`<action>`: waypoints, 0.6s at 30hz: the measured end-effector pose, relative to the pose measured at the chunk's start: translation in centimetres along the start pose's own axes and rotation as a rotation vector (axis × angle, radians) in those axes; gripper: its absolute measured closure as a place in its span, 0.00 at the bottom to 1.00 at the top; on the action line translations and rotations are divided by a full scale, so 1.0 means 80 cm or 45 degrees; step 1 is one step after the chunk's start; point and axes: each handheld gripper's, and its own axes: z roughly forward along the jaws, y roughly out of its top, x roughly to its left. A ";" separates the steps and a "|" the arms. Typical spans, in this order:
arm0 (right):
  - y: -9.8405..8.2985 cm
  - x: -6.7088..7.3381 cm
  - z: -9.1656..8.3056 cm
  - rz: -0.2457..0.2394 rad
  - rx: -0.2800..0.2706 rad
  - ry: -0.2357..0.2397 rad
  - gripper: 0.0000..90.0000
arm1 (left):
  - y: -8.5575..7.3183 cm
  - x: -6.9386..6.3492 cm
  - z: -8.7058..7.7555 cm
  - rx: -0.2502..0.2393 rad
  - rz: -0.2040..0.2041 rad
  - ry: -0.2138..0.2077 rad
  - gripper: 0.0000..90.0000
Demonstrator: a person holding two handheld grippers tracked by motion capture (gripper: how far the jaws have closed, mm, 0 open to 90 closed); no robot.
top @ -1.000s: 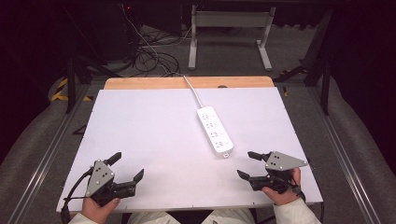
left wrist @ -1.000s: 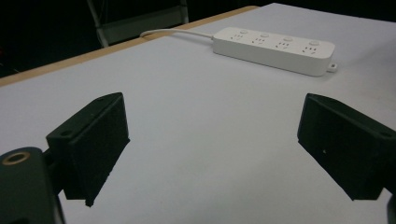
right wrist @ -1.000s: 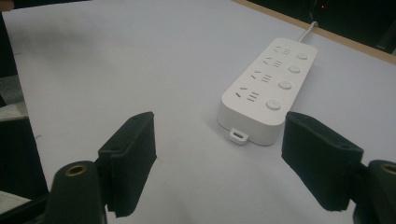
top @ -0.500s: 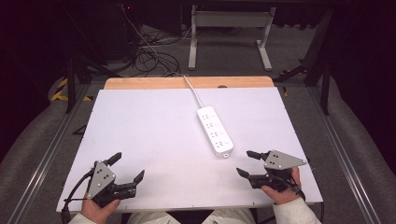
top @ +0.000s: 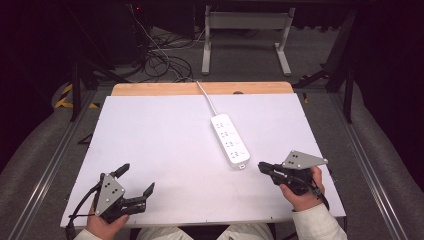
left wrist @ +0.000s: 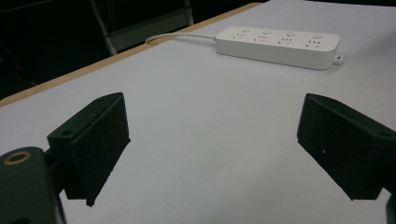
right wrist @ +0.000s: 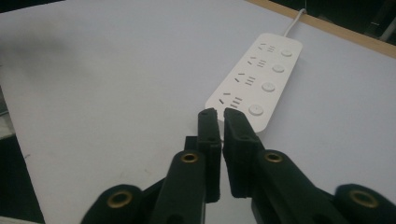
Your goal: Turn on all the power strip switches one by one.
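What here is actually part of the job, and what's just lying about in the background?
Part of the job:
- white power strip, lying on the white table
- right gripper, jaws just closed on nothing, pointing at the strip
- left gripper, jaws open

Just lying about:
- tangled cables on the floor
- metal stand behind the table

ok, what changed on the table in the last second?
The right tool has just closed its jaws: open a second ago, now shut on nothing, tips short of the power strip. The left tool stayed open in place. The strip did not move.
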 end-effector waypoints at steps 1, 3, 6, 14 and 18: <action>0.004 0.000 0.000 -0.006 0.006 0.009 1.00 | 0.000 0.000 0.000 0.000 0.000 0.000 0.11; 0.013 0.000 0.000 -0.011 0.014 0.020 1.00 | 0.000 -0.001 0.001 0.004 0.002 -0.002 0.11; 0.026 0.000 0.003 -0.015 0.025 0.028 1.00 | 0.000 -0.001 0.001 0.007 0.006 0.001 0.11; 0.044 -0.005 0.013 0.008 0.037 0.030 1.00 | 0.000 -0.001 0.001 0.008 0.012 0.001 0.11; 0.052 -0.009 0.022 0.031 0.048 0.062 1.00 | 0.001 -0.002 0.000 0.003 0.016 0.006 0.11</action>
